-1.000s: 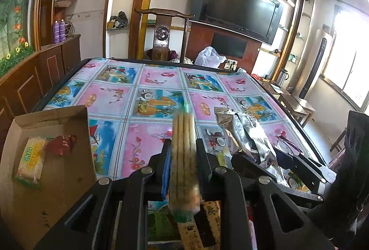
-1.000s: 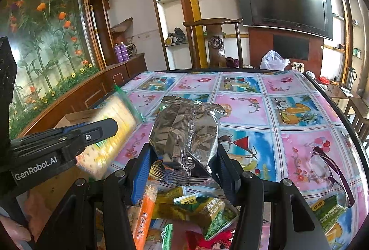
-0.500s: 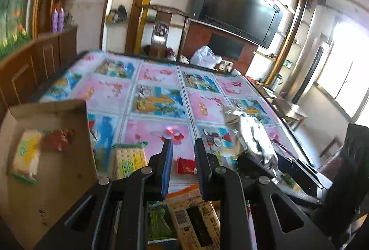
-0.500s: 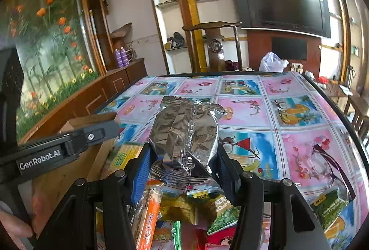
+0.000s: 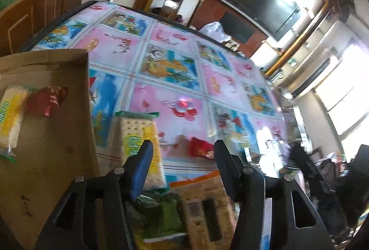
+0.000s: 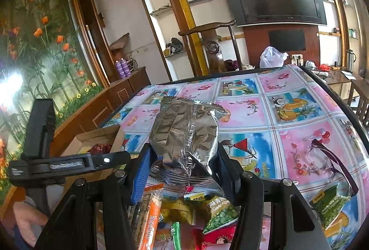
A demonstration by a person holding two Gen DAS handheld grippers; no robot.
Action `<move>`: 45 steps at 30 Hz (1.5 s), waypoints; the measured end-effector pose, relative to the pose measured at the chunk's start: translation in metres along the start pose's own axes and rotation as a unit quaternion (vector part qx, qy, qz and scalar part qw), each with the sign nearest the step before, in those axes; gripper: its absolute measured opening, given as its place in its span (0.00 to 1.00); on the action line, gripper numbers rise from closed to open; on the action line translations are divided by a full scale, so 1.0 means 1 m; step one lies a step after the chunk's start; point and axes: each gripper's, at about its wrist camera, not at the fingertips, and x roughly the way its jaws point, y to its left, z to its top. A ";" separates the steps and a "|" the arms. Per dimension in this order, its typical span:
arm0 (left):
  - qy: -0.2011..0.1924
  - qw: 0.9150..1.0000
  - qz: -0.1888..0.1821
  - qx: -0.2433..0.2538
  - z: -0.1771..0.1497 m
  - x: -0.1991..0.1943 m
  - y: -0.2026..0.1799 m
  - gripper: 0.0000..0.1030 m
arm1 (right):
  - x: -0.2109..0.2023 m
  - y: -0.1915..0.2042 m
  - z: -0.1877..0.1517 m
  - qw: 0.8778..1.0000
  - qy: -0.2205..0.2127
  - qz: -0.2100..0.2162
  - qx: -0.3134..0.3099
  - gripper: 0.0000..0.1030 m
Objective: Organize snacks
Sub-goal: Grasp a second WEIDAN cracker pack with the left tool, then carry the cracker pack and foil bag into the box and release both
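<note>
So our left gripper [image 5: 182, 153] has its jaws spread wide with nothing between them, hanging over the near end of the table [image 5: 175, 79] with the colourful picture tablecloth. The left view is tilted and a bit blurry. Just off its left finger a cracker pack [image 5: 136, 134] lies flat on the cloth, right beside the cardboard box [image 5: 53, 134] on the left. Inside that box we've got another yellow cracker pack [image 5: 10, 116] and a small red wrapper [image 5: 46, 100] next to it. A second little red packet [image 5: 201, 148] sits on the cloth between the fingers, further out. Closer to us there's a pile of snacks, including a tan pack with a barcode [image 5: 203, 206] and something green [image 5: 159, 210].

Our right gripper [image 6: 184, 157] is clamped on a crinkly silver foil bag [image 6: 184, 132], held upright above the snack pile. Below it we see a garlic green pea bag [image 6: 219, 213], an orange stick pack [image 6: 150, 215] and another green pea bag [image 6: 329, 206] off to the right. The box shows at left in this view too, beyond the other gripper.
</note>
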 end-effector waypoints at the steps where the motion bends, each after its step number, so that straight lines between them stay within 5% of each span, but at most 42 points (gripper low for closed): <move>1: 0.005 1.000 0.011 0.001 0.000 0.004 0.001 0.52 | -0.001 0.000 0.000 1.000 0.000 0.002 0.001 0.57; 7: 0.000 0.993 0.113 0.037 0.000 0.017 -0.007 0.64 | -0.006 -0.003 0.003 1.000 -0.007 0.011 0.008 0.57; 17: 0.076 0.975 0.200 0.056 0.001 0.057 -0.012 0.65 | -0.017 -0.008 0.007 0.999 -0.018 0.024 0.021 0.57; 19: 0.092 0.976 0.189 0.064 -0.002 0.066 -0.015 0.65 | -0.018 -0.009 0.008 0.999 -0.018 0.027 0.023 0.57; 23: 0.086 0.974 0.187 0.093 -0.008 0.068 -0.026 0.44 | -0.022 -0.009 0.009 0.999 -0.023 0.031 0.027 0.57; 45: 0.010 0.998 0.050 0.032 0.003 0.016 -0.017 0.44 | -0.012 -0.001 0.004 1.000 -0.011 0.021 -0.001 0.57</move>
